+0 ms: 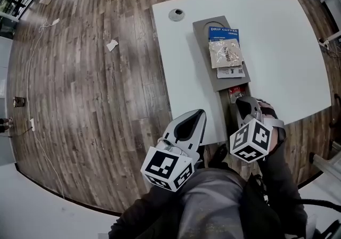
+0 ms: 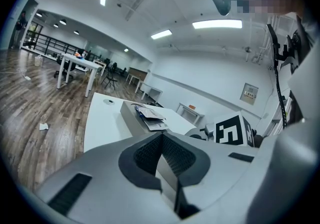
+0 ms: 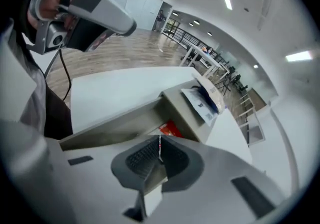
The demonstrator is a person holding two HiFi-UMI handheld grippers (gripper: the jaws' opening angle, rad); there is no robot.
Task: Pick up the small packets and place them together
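Note:
Several small packets lie stacked on the raised step of a grey tray (image 1: pixel 205 25): a blue drip-coffee packet (image 1: pixel 224 33), a beige one (image 1: pixel 225 53) and a white-and-blue one (image 1: pixel 232 71). In the right gripper view the stack (image 3: pixel 206 99) shows far right. A red packet (image 1: pixel 234 91) sits in the tray's lower channel. My right gripper (image 1: pixel 241 99) points steeply down at it, and its jaws (image 3: pixel 160 139) are shut on the red packet's (image 3: pixel 170 129) thin edge. My left gripper (image 1: pixel 199 114) hangs off the table's near edge, shut (image 2: pixel 161 135) on nothing.
The white table (image 1: pixel 277 46) has a round cable port (image 1: pixel 177 14) at its far left corner. Wooden floor with a scrap of paper (image 1: pixel 111 45) lies to the left. The person's lap (image 1: pixel 213 200) is right below both grippers.

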